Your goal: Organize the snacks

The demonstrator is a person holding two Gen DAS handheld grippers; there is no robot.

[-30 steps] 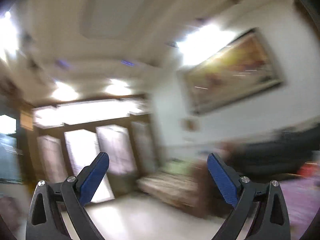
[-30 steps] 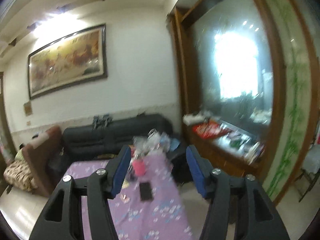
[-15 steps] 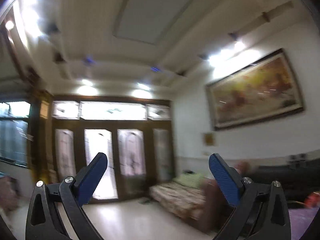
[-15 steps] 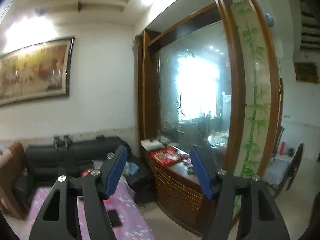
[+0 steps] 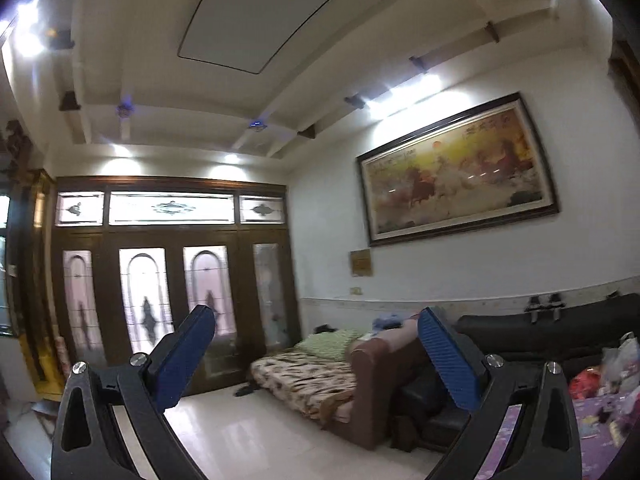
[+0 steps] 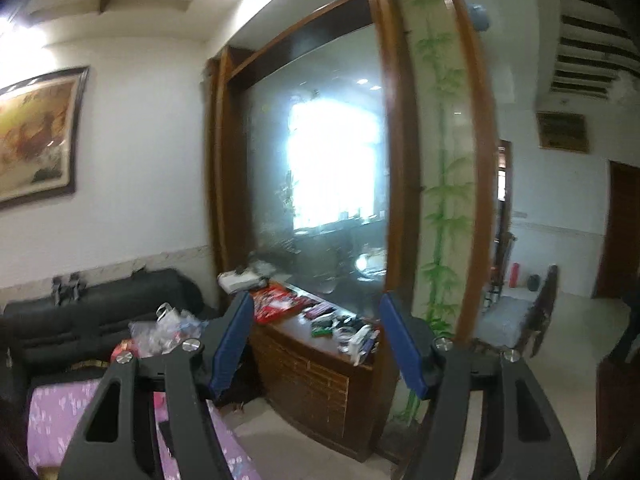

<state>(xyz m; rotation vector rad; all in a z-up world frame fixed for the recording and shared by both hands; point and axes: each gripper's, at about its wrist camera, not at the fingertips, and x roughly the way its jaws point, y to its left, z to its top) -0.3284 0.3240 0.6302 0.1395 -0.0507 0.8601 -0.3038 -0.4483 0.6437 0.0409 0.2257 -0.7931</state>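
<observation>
Though the snacks (image 6: 164, 330) sit bagged in clear plastic at the far end of the purple-clothed surface (image 6: 60, 412), likely gathered there for sorting, neither tool is near them: the right hand-held gripper (image 6: 316, 344), its jaws having just been opening with nothing between them, points past them toward the wooden cabinet (image 6: 320, 384), while the left hand-held gripper (image 5: 316, 356), released and empty, aims at the sofa (image 5: 360, 376), bags low to its right
</observation>
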